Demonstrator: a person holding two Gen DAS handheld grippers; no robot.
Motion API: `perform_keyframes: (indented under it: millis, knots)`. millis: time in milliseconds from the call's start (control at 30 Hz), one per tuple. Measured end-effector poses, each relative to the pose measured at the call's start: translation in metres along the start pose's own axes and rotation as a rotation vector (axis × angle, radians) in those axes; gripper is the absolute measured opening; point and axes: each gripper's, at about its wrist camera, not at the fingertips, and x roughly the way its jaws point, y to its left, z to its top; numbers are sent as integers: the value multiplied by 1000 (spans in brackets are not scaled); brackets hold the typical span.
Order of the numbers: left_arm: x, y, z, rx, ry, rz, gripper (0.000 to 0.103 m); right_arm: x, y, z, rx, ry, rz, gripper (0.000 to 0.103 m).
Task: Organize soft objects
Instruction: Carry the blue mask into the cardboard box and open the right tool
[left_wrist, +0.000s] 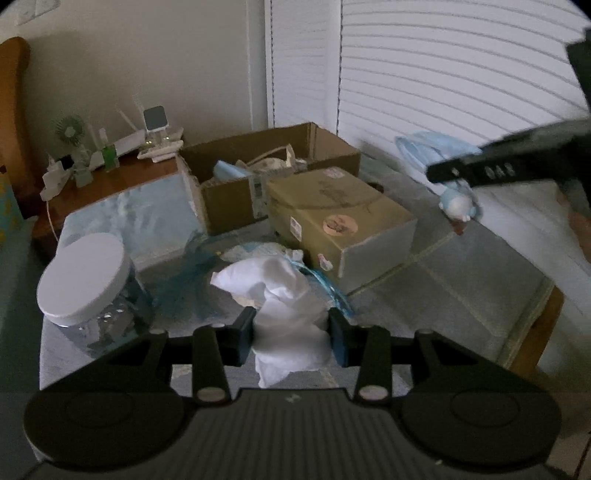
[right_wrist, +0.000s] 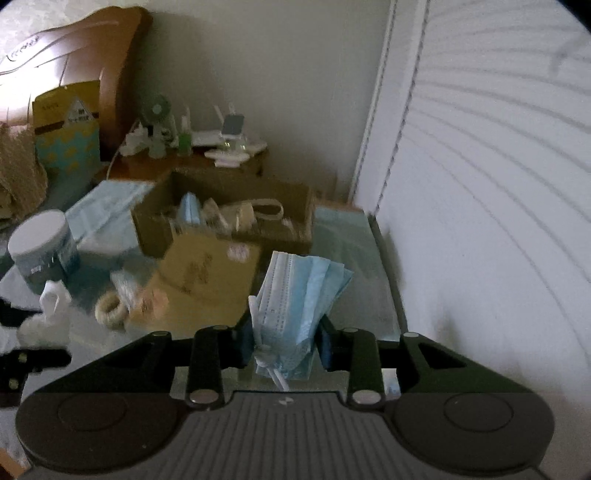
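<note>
My left gripper (left_wrist: 291, 332) is shut on a crumpled white cloth (left_wrist: 284, 302), which bulges up between the pads above the table. My right gripper (right_wrist: 286, 343) is shut on a stack of pale blue face masks (right_wrist: 299, 295) with white ear loops, lifted off the table. In the left wrist view the right gripper (left_wrist: 436, 173) shows as a dark bar at the upper right, with the blue masks (left_wrist: 458, 199) hanging from it. In the right wrist view the white cloth (right_wrist: 48, 314) sits at the far left. An open cardboard box (left_wrist: 280, 162) behind holds soft items.
A closed tan carton (left_wrist: 340, 214) lies in front of the open box. A white-lidded jar (left_wrist: 85, 280) stands at the left. A wooden nightstand (right_wrist: 192, 162) with a small fan and bottles is behind. White louvred doors (right_wrist: 498, 184) fill the right. A tape roll (right_wrist: 110, 310) lies on the table.
</note>
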Motion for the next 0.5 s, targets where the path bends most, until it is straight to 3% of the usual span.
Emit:
perform_keyframes:
  millis: [300,500]
  knots:
    - [0,18,7,-27,-9,19,41,42,6,65,-42,-60,55,38]
    - [6,29,14,-54,-4,38,41,90,7,98,-61,-49,83,38]
